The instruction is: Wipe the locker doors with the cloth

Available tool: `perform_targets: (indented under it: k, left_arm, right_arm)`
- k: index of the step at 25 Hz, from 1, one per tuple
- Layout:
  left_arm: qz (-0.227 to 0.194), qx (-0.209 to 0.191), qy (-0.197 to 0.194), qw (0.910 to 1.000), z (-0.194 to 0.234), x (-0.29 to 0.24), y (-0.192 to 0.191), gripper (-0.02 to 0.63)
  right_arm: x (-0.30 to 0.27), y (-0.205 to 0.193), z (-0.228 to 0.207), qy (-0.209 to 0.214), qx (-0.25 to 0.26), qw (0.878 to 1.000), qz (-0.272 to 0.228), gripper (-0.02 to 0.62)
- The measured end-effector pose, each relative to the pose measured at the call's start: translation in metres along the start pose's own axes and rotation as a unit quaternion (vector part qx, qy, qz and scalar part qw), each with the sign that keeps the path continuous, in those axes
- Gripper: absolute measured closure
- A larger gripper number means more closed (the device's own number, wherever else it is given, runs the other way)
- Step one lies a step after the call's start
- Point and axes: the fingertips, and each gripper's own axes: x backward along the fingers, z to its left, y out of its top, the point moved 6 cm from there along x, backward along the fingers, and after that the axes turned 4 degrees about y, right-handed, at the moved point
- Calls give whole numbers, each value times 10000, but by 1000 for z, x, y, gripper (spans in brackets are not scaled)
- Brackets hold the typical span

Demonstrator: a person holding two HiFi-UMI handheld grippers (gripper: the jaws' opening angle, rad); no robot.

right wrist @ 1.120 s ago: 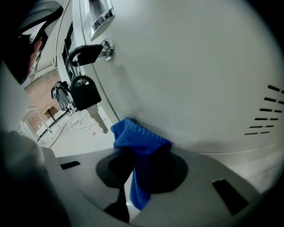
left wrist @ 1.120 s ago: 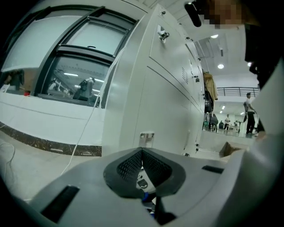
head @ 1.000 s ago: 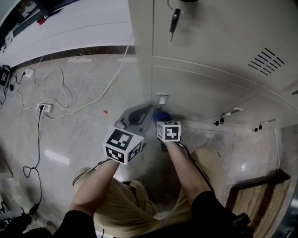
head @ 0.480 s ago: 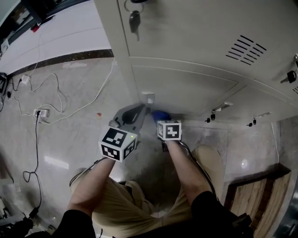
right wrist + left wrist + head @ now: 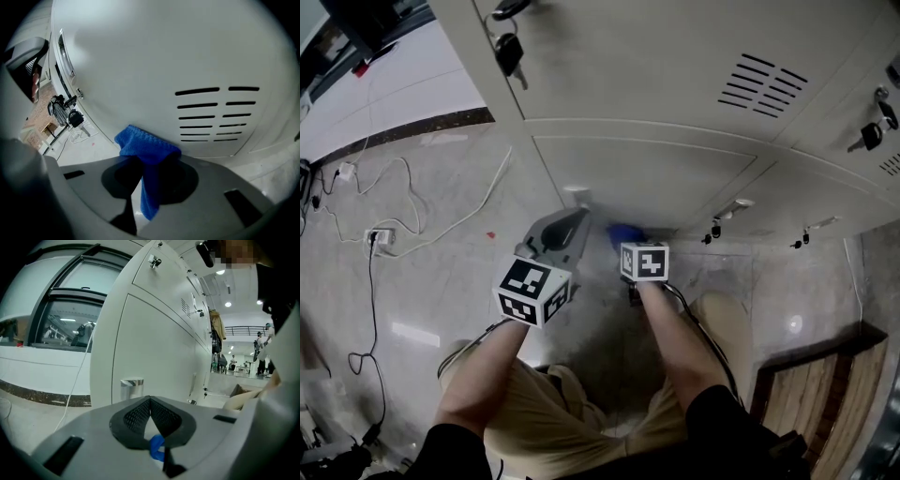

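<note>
**Down low: blue cloth (image 5: 147,145) held at vented locker door (image 5: 164,56)**

The left gripper (image 5: 150,401) is held closed and empty near the door's handle (image 5: 131,382). The bunched, knitted cloth is clamped in the right gripper (image 5: 149,163). Both forearms are stretched forward.

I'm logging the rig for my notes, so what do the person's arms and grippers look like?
The left gripper and right gripper are grey moulded shells with dark jaw pads; each carries a white cube of black square markers. A black cable runs along the right forearm. Sleeves are black and short.
</note>
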Motion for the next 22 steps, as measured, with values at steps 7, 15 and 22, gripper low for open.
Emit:
perform_targets:
  k: [7, 15, 22]
  left_arm:
    - [-51, 27, -103, 9999, -12, -11, 5, 597]
    - [-45, 3, -300, 9995, -32, -27, 8, 597]
    - [-52, -13, -328, 9994, -43, -33, 11, 597]
  right_arm:
    - [14, -3, -26, -199, -102, 9997, 34, 506]
    - [34, -5, -56, -384, -341, 9987, -56, 506]
    - [50, -6, -75, -619, -500, 9968, -40, 506]
